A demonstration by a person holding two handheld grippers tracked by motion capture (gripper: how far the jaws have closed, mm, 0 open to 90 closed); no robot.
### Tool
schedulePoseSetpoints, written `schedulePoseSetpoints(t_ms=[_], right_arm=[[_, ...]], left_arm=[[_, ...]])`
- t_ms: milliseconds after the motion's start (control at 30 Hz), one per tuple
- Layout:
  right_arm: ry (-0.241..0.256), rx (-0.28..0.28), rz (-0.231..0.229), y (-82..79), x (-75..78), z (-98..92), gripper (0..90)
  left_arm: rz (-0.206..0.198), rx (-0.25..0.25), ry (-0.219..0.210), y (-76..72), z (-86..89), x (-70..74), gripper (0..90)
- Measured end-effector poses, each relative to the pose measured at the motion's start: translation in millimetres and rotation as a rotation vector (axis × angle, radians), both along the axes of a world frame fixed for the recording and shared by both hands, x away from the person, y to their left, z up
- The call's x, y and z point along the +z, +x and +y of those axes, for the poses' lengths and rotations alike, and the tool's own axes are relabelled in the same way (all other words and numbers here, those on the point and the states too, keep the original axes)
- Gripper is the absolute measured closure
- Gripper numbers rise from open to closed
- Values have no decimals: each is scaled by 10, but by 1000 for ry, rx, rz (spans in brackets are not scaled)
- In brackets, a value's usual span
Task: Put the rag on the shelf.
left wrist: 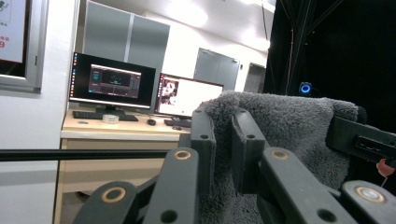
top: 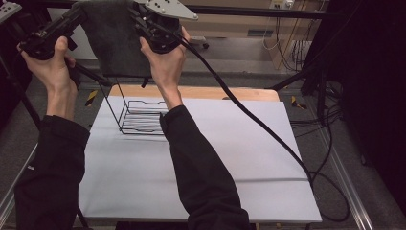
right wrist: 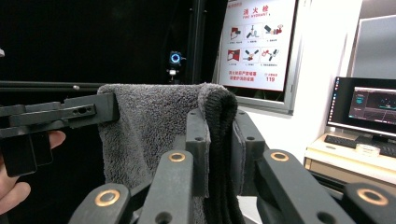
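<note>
Both grippers, left (top: 79,17) and right (top: 139,21), clamp the towel (top: 115,40) by its top corners at upper left of frame, holding it spread above the rack (top: 139,115), probably to drape it over the frame.

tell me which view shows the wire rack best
The high view: the black wire rack stands whole on the white table, below the grey towel held up by both hand-held grippers. The two gripper views look along the towel and past it at the room.
</note>
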State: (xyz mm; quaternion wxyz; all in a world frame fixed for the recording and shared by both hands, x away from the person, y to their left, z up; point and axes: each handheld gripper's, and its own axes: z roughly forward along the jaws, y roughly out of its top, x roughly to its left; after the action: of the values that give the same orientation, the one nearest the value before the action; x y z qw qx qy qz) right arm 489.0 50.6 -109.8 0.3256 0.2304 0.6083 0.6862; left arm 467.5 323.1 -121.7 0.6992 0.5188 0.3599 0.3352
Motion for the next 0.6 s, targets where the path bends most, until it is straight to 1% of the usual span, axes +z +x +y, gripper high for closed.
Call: schedulePoseSetpoints(t_ms=[67,100,133,233,367,467,533,600], right_arm=[[0,1,1,39,14,7,800],[-6,-4,-3,73,29,14,801],[-6,-4,-3,73,29,14,801],[-10,-9,0,123,32,14,800],[-29,-18,13,190,-11,19,801],[-37,-21,24,233,-66,20,800],[-44,-26,31,258,-110,16,801],[-48,-28,44,283,-163,7,801]], left_arm=[[0,-1,-2,39,9,23,810],[1,-1,3,58,12,32,810],[3,0,7,79,12,38,810],[11,-5,3,139,11,26,810],[31,-4,21,202,21,-37,809],[44,-9,27,234,24,-98,810],[58,-3,49,257,14,-136,810],[65,-6,51,280,9,-182,810]])
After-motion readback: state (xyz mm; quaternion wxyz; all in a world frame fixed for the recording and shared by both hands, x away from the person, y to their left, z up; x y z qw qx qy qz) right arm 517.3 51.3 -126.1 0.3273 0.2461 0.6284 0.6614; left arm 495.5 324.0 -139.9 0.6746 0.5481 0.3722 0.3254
